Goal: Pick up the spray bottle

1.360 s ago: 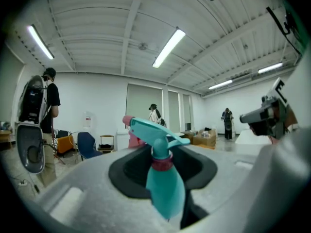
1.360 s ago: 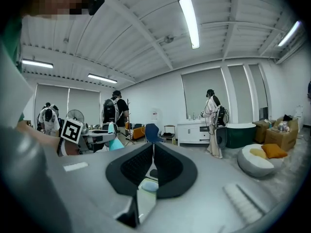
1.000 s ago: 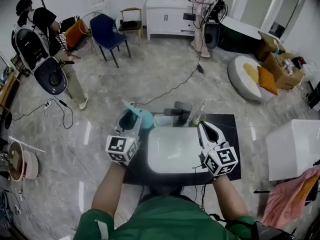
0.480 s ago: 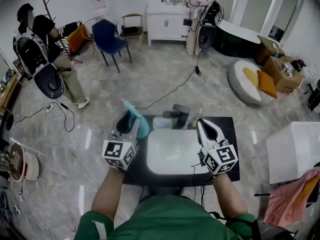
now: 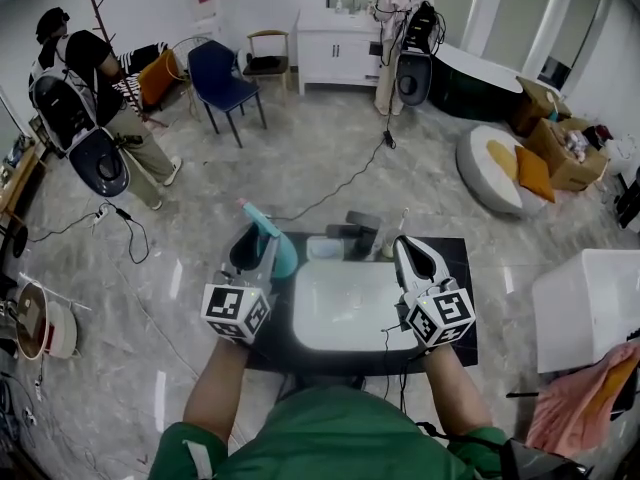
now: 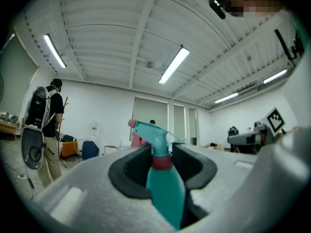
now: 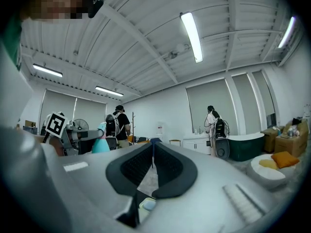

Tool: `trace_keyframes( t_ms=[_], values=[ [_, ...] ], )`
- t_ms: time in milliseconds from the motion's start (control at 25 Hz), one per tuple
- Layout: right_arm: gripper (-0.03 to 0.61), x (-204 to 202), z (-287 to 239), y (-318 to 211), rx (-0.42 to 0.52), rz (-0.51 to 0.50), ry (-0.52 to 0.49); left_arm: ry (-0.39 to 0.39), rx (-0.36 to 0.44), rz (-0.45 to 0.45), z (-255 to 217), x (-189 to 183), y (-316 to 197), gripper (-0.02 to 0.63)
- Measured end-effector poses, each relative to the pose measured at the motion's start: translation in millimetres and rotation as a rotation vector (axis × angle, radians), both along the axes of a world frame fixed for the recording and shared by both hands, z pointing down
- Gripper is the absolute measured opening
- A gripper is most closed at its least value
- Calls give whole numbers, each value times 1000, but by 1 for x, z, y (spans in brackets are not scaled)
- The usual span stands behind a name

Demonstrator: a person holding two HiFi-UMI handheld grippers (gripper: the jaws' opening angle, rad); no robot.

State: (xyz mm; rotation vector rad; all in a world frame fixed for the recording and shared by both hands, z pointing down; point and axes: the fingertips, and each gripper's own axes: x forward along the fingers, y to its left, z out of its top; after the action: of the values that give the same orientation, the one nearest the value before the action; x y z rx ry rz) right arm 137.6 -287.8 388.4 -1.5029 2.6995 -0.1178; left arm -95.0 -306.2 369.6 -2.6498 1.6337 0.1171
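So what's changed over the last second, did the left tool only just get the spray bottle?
No. The left tool was shut on the spray bottle throughout and only drifted slightly back toward the person with it. Nothing was taken or let go. The right tool stayed shut and empty at the right side of the white basin.

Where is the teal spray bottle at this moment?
In the head view the spray bottle is left of centre, gripped at its neck by the left gripper, whose jaws are closed on it, just beside the white basin's left edge.
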Motion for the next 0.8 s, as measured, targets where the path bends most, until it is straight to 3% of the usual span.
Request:
trace_keyframes(
  t_ms=[800],
  values=[
    [11,1,-15,-4,34,-4,8,-6,39,0,-17,4,1,130]
  ],
)
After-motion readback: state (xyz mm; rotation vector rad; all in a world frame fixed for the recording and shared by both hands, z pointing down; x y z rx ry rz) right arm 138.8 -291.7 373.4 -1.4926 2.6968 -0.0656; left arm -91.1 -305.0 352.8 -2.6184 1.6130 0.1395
